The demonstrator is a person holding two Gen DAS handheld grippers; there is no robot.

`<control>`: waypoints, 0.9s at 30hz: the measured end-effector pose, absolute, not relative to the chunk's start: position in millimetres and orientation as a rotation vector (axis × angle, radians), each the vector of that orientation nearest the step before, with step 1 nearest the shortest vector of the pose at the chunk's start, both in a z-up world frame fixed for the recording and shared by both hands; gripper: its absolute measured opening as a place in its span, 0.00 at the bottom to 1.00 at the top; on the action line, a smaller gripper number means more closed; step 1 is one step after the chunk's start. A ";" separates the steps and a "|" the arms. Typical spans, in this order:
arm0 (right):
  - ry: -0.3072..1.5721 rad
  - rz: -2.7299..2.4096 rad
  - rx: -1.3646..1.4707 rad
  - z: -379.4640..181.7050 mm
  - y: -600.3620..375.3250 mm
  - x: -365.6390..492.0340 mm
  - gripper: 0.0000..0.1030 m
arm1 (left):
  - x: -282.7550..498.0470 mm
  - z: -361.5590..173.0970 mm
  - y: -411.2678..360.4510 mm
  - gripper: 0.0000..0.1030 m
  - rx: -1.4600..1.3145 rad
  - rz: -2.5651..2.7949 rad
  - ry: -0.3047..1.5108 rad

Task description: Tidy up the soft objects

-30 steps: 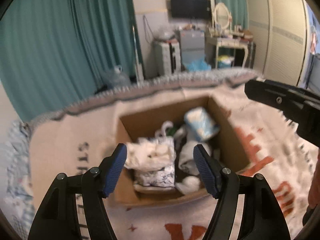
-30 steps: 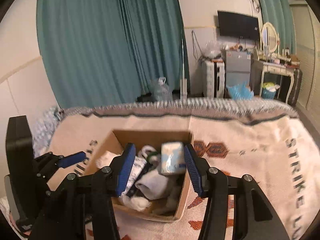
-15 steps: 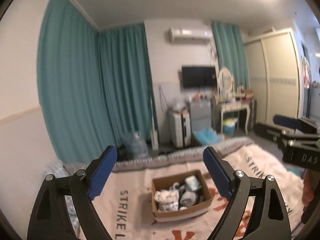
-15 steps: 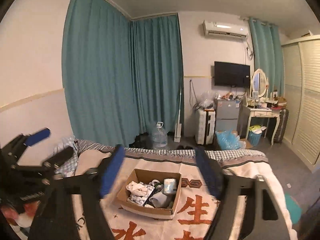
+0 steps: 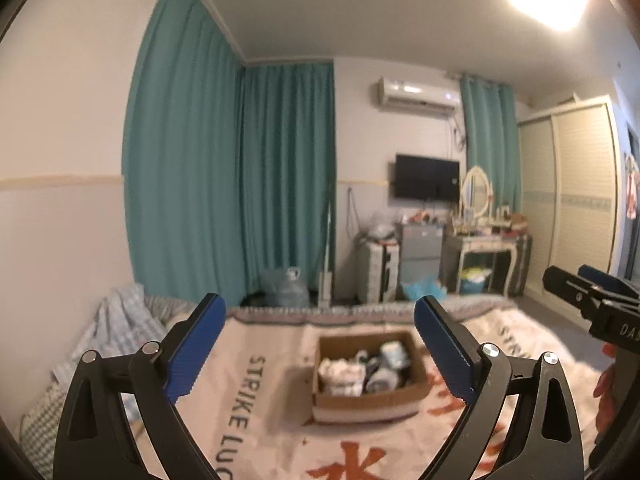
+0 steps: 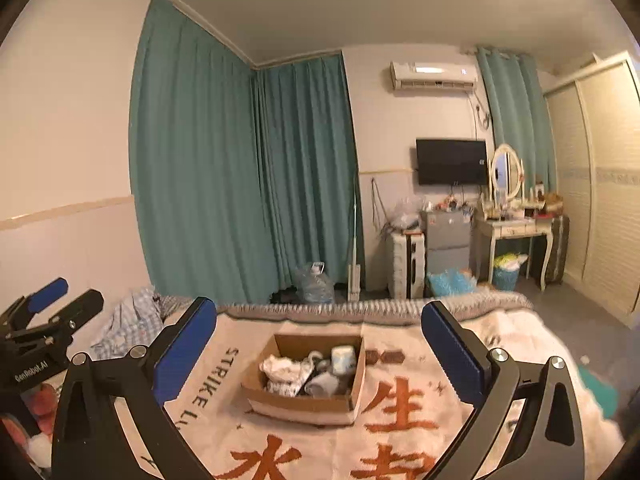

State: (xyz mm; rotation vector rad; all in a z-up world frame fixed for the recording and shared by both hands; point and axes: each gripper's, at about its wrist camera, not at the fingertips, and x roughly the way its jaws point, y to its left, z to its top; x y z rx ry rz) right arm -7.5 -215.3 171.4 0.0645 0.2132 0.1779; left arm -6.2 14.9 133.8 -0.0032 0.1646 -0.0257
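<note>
An open cardboard box sits on a cream blanket with orange characters spread over a bed. The box holds several soft items: white and patterned cloths, a grey sock and a pale blue-white roll. My left gripper is wide open and empty, held high and well back from the box. My right gripper is also wide open and empty, above and behind the box. Each gripper shows at the edge of the other's view.
A checked cloth lies at the bed's left side. Beyond the bed are teal curtains, a water jug, a small fridge, a dressing table and a wardrobe. A red-and-white soft thing lies at far left.
Both grippers have pulled up and far back from the box, which now looks small and distant. Both sets of jaws have opened wider. The box's contents have not moved.
</note>
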 end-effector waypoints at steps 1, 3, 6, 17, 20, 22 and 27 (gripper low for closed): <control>0.223 0.173 0.072 154.9 -215.9 0.1 1.00 | 1.3 120.2 13.0 0.94 0.007 -0.020 0.189; 0.239 0.157 0.069 128.8 -216.9 11.5 1.00 | 15.7 98.4 11.3 0.94 0.017 -0.008 0.232; 0.288 0.152 0.063 87.4 -216.3 35.9 1.00 | 34.7 66.6 8.2 0.94 0.021 -0.011 0.296; 0.428 0.151 0.036 22.3 -210.5 80.3 1.00 | 47.5 22.6 5.8 0.94 0.044 0.014 0.409; 0.430 0.156 0.034 22.0 -207.8 81.5 1.00 | 47.6 24.6 4.8 0.94 0.039 0.006 0.410; 0.432 0.154 0.031 21.9 -206.1 80.4 1.00 | 51.1 23.2 7.8 0.94 0.038 0.004 0.409; 0.429 0.146 0.018 26.3 -204.1 77.4 1.00 | 51.3 26.3 8.1 0.94 0.040 -0.006 0.409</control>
